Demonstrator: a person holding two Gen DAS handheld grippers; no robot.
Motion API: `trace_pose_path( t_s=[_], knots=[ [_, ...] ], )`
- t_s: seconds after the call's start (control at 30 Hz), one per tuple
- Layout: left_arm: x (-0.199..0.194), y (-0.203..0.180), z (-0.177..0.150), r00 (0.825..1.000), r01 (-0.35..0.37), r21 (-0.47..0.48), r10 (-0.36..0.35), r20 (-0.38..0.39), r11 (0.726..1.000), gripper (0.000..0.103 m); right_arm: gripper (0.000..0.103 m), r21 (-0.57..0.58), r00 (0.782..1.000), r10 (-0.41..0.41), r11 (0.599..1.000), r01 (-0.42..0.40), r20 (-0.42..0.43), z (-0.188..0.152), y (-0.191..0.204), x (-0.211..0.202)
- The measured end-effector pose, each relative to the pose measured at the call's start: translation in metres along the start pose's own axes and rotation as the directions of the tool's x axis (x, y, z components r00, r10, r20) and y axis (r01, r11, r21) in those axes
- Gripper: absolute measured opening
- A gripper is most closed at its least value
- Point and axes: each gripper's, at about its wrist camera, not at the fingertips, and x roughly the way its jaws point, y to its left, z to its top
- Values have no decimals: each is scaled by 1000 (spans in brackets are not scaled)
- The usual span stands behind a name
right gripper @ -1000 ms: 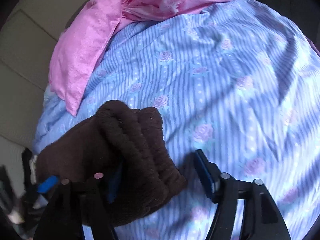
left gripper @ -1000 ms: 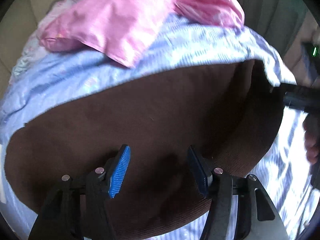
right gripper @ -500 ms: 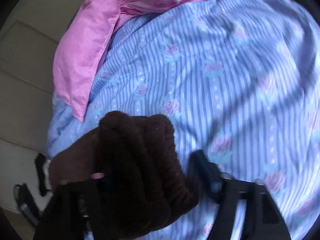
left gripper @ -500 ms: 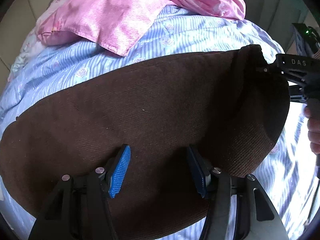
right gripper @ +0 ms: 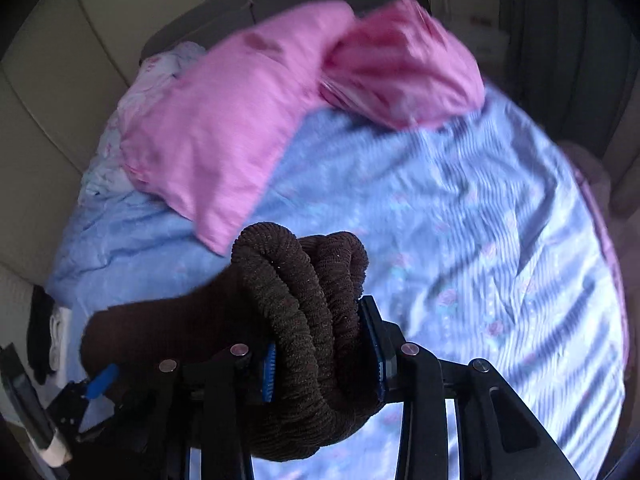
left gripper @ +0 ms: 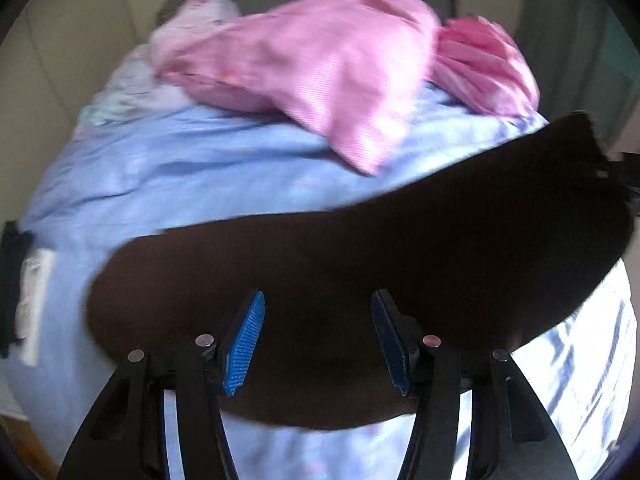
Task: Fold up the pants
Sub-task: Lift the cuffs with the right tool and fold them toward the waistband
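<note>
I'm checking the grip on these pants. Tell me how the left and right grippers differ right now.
The left gripper is open, its fingers apart over flat brown pants. The right gripper is shut on the bunched, ribbed waistband, holding it lifted above the bed. Both have blue pads on black fingers.

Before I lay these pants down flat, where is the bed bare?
The striped bedspread is open to the right of the pants and below the pink pillows. The head of the bed is crowded with pillows.
</note>
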Motion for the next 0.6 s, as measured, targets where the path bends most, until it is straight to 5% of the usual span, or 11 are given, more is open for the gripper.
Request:
trace_pose_path(
  t_s=[0.17,0.6],
  knots=[
    [-31,70,9,999,17,-70,-20,-32,997,56,35,-77,996,-80,994,82,25,-7,81,-21],
    [-80,216,-9,999,-4,-92,0,-40,996,59,32,-125,994,-104,987,100,-23,-28,253,-11]
  ],
)
